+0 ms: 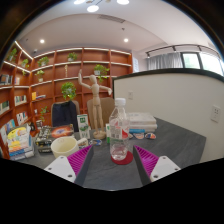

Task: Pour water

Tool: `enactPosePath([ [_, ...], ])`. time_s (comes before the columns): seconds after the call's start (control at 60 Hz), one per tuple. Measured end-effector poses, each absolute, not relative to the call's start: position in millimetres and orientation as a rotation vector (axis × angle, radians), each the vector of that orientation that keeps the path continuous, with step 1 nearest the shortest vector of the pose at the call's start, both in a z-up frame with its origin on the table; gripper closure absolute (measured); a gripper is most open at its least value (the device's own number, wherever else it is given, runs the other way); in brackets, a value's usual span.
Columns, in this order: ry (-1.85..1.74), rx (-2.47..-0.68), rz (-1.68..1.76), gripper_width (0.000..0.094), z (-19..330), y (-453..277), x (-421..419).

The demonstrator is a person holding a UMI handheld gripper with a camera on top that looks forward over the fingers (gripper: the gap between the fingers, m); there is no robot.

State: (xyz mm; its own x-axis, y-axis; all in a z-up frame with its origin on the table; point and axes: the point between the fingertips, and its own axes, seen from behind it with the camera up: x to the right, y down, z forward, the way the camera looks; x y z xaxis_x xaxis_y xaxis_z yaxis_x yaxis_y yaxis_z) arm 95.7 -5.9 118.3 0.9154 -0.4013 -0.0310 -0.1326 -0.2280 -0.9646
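Observation:
A clear plastic bottle [119, 122] with a white cap stands upright on the grey table [170, 140], just ahead of my fingers and between their lines. Its base sits at a round red coaster or lid [121, 156]. A pale yellow cup [64, 146] stands on the table to the left, beside the left finger. My gripper [112, 160] is open, its magenta pads [79, 159] spread wide on either side, touching nothing. The bottle is a short way beyond the fingertips with gaps at both sides.
A wooden mannequin figure [93, 100] stands behind the bottle. A stack of books or boxes [138, 122] lies at the back of the table. Small boxes and clutter [82, 127] lie to the left, with wooden shelves [50, 75] and plants beyond.

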Motion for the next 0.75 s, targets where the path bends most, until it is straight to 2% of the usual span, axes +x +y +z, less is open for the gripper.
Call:
enactPosePath([
  [0.417, 0.242, -1.786, -0.177, 0.0108, 162, -105, 21],
  [0.75, 0.116, -1.755, -0.051, 0.0115, 183, -118, -34],
])
